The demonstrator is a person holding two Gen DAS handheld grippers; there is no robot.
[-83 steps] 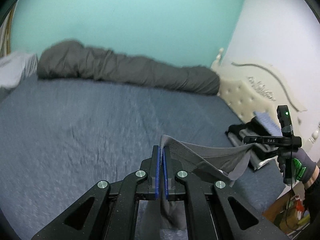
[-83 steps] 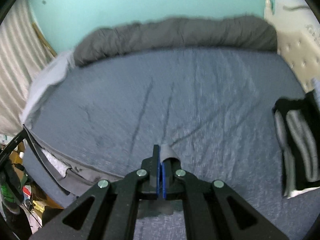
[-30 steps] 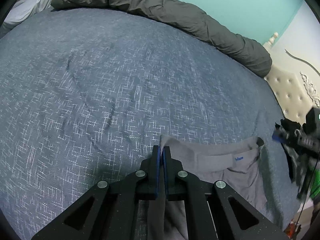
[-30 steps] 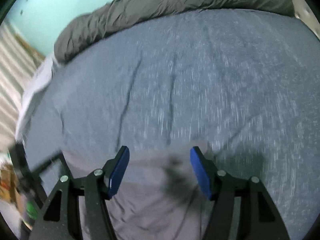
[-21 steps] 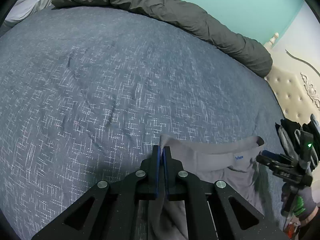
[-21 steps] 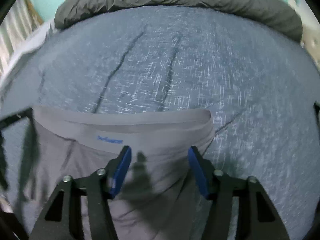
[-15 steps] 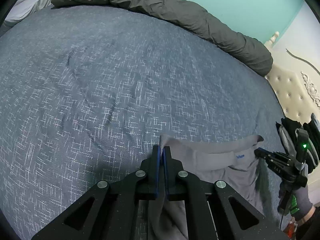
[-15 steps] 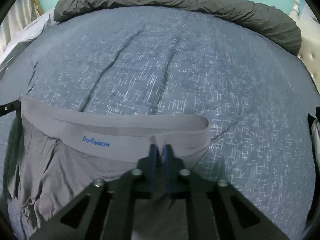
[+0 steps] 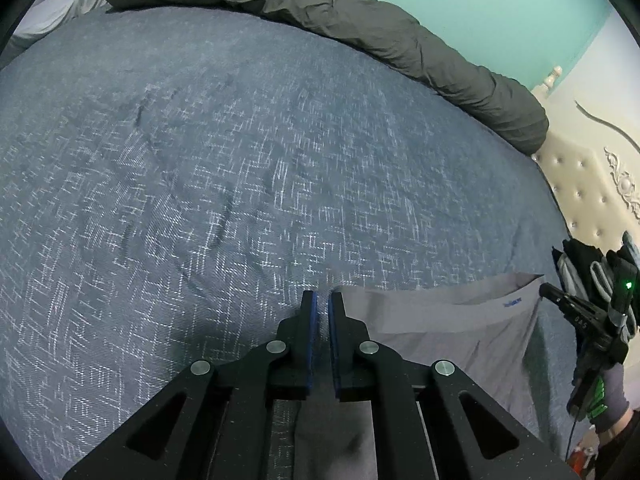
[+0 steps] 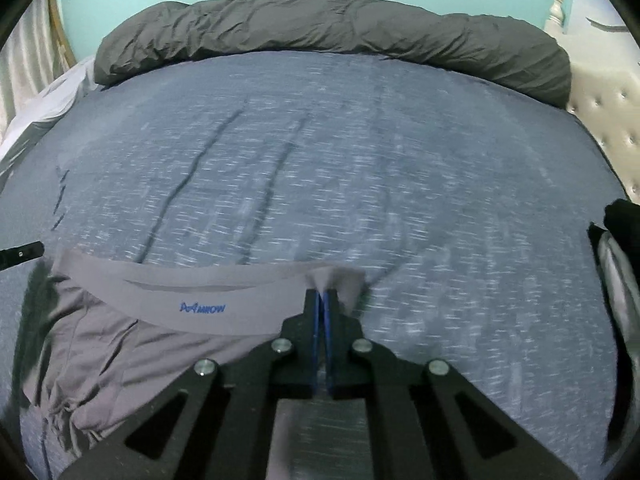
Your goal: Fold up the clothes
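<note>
Left wrist view: the left gripper (image 9: 323,300) has its jaws parted by only a narrow slit. The corner of the grey shorts (image 9: 448,328) lies against the outer side of one jaw, and nothing shows in the slit near the tips, so whether cloth is pinched deeper in cannot be told. The shorts lie flat near the bed's (image 9: 240,184) near edge, waistband stretched toward the right gripper (image 9: 548,291), with a stack of dark clothes (image 9: 576,256) beyond it by the headboard (image 9: 592,196).

Right wrist view: the right gripper (image 10: 322,294) has its jaws pressed together on the bunched end of the waistband (image 10: 224,292), having closed there within the last second. The shorts (image 10: 132,344) spread toward the bed's left edge, their legs rumpled near the corner.

To do this step well, the person would best confirm the left corner is truly caught, then lift both waistband ends level and taut so the fold lands edge on edge without dragging the creased legs.
</note>
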